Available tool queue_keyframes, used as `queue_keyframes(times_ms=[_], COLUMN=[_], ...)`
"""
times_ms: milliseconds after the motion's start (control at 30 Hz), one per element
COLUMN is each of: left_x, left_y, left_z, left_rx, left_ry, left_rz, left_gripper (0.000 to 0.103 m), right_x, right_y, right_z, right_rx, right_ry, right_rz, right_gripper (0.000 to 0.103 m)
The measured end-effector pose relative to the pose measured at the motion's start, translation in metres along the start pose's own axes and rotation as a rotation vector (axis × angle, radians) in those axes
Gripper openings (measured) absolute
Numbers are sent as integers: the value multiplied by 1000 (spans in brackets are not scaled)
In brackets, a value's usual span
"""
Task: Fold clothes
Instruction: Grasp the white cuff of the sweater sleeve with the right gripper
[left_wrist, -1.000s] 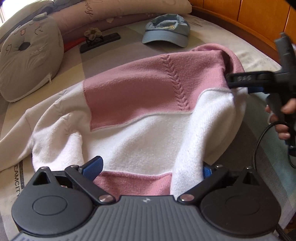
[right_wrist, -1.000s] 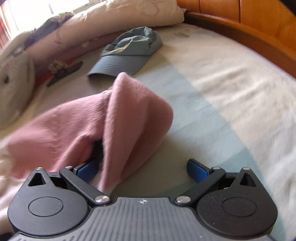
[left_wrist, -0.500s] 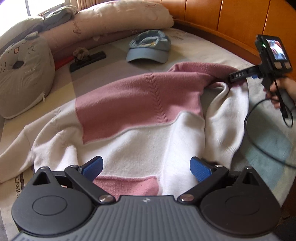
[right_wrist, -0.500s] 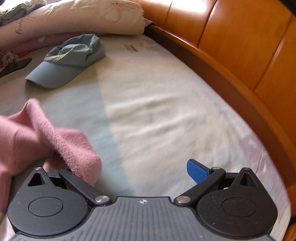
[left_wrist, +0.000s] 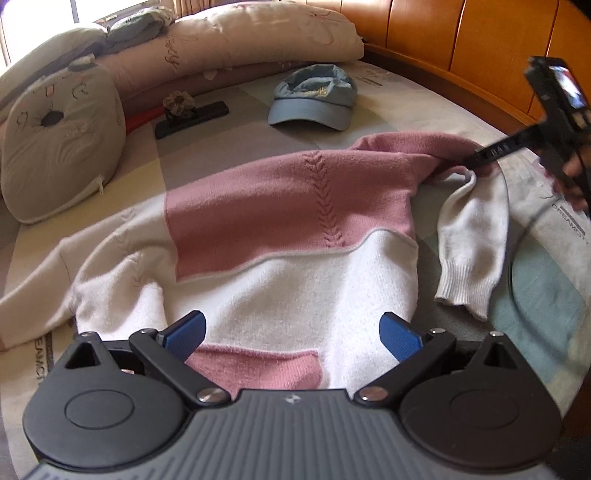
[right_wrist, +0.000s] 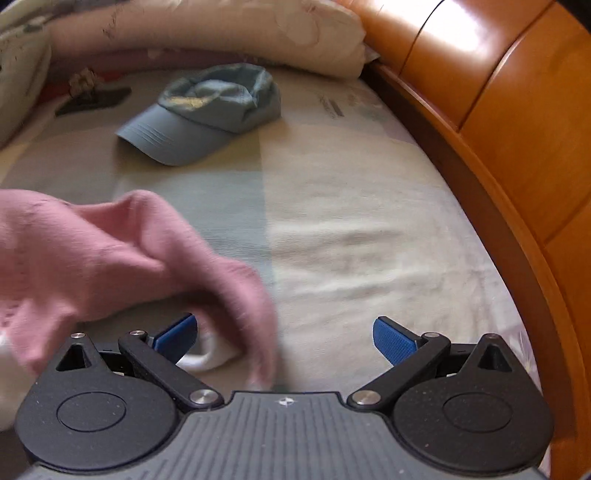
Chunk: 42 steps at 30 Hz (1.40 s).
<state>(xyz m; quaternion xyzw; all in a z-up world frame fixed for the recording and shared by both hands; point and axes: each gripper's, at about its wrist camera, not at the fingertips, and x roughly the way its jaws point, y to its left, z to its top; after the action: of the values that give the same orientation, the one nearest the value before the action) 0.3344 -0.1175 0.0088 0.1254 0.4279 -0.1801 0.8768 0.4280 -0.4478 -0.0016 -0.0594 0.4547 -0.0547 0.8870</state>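
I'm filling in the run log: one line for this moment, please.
stage: sleeve spread | sweater: flat on bed | left gripper: open, over hem | right gripper: open, at sleeve

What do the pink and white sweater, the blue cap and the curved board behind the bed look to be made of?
Sweater: soft knit, likely wool or acrylic; fuzzy surface, braided stitch line, ribbed cuff.
Cap: thin woven fabric, perhaps cotton or nylon; crumpled crown, stitched brim, slight sheen.
Board: wood or wood veneer, glossy varnish; orange panels reflecting light.
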Motion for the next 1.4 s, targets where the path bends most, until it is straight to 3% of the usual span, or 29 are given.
queue_keyframes(times_ms=[67,300,433,500,567,667,800,1167,1400], left_x=[-2,5,6,4,2,0,1,1,2], left_y=[-1,0,-2,-1,1,7,13,5,4], left_z=[1,-2,-5,-7,-11,-17,-21,-21,-22], left_rx=[12,6,0,-4,-10,-30,-59,-24,-35], left_ry=[-6,9,12,14,18,25,26,24,24], left_rz=[1,-9,-6,-4,7,21,31,43,54], left_gripper=[100,100,100,100,100,100,100,100,100], right_x=[-19,-45,-25,-14,-1,14,15,-23,15], right_y=[4,13,28,31,28,13,-11,-14,-11], right_z=[-14,-66,-68,-65,-61,-62,-58,-38,-42], right_rx=[46,227,307,328,358,358,361,410,454], right_ry=[-47,-76,-43,-68,-50,-6,-7,-91,-90], right_rz=[32,471,535,495,367,252,176,186,247], right_gripper=[103,103,103,103,103,103,103,103,103])
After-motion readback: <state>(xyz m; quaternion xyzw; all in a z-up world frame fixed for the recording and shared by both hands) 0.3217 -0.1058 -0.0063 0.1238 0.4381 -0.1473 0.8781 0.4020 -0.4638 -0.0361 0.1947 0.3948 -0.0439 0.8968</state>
